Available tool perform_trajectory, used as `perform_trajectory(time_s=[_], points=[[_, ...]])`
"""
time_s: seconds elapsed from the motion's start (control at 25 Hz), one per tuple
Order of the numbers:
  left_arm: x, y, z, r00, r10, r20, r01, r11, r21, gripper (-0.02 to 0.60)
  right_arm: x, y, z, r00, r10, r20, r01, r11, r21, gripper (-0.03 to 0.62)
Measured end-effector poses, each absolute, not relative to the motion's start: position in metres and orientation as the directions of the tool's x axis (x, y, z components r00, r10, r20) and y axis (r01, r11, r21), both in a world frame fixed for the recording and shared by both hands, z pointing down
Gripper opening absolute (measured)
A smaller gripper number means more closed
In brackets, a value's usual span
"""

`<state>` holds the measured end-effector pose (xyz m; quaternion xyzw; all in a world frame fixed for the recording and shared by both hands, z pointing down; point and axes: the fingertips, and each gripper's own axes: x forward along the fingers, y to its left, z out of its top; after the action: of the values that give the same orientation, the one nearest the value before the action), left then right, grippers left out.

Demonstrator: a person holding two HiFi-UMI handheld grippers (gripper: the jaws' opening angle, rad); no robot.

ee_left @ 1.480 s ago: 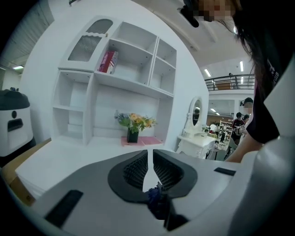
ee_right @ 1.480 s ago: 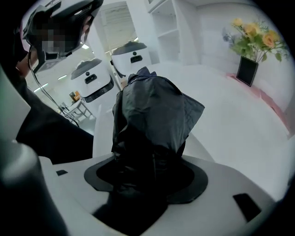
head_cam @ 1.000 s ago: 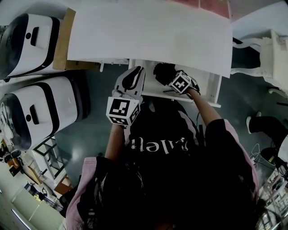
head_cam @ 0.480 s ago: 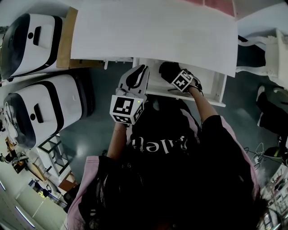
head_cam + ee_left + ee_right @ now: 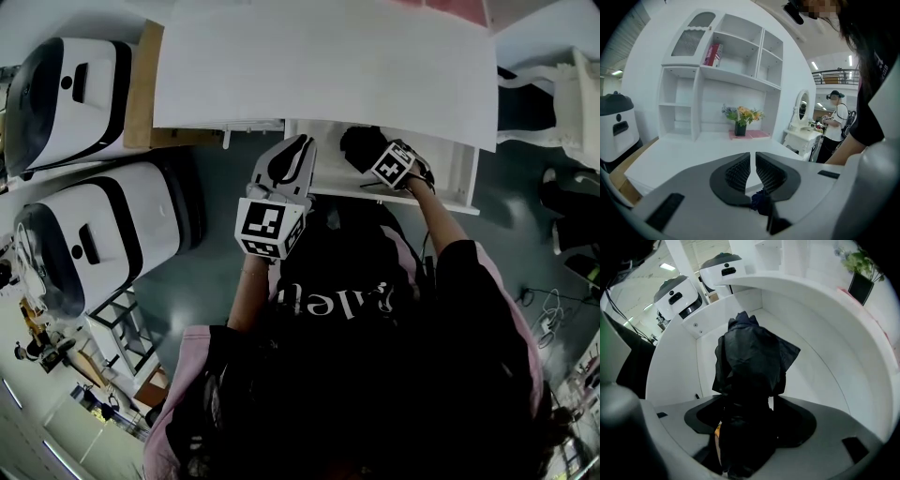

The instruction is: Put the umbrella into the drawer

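Two grippers reach out from the person: nearest, at eleven o'clock, the left gripper (image 5: 301, 143) hovers by the open drawer (image 5: 458, 174) with its jaws drawn together on nothing, while at one o'clock the right gripper (image 5: 372, 156) has its jaws clamped on the black folded umbrella (image 5: 752, 357), down inside that drawer beneath the white desk (image 5: 319, 66).

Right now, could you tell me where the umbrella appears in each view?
Head view: umbrella upper centre, over the open drawer, held by the right hand-held gripper.
Left gripper view: not clearly in it.
Right gripper view: centre, between the jaws.
Shared landmark: the white desk top.
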<state>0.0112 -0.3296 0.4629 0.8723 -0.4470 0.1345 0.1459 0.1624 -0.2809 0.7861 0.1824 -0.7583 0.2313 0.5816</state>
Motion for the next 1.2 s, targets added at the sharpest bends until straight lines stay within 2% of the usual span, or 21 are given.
perform_trajectory(time_s=[0.32,0.48,0.84,1.2], points=[[0.004,-0.322,0.457,0.616,-0.712,0.338,-0.781,-0.607,0.145,0.046,0.163,-0.284,0.724,-0.332,-0.166,0.929,-0.658,0.747,-0.101,0.318],[0.0,-0.317,0.451,0.646,-0.694,0.318,-0.756,-0.639,0.144,0.046,0.154,-0.282,0.683,-0.385,-0.308,0.87,-0.744,0.662,-0.094,0.318],[-0.017,-0.306,0.438,0.714,-0.643,0.277,-0.693,-0.706,0.148,0.046,0.12,-0.277,0.562,-0.436,-0.658,0.614,-0.888,0.424,-0.177,0.316],[-0.021,-0.277,0.419,0.791,-0.567,0.231,-0.603,-0.787,0.133,0.046,0.078,-0.254,0.469,-0.422,-0.811,0.406,-0.905,0.351,-0.239,0.316]])
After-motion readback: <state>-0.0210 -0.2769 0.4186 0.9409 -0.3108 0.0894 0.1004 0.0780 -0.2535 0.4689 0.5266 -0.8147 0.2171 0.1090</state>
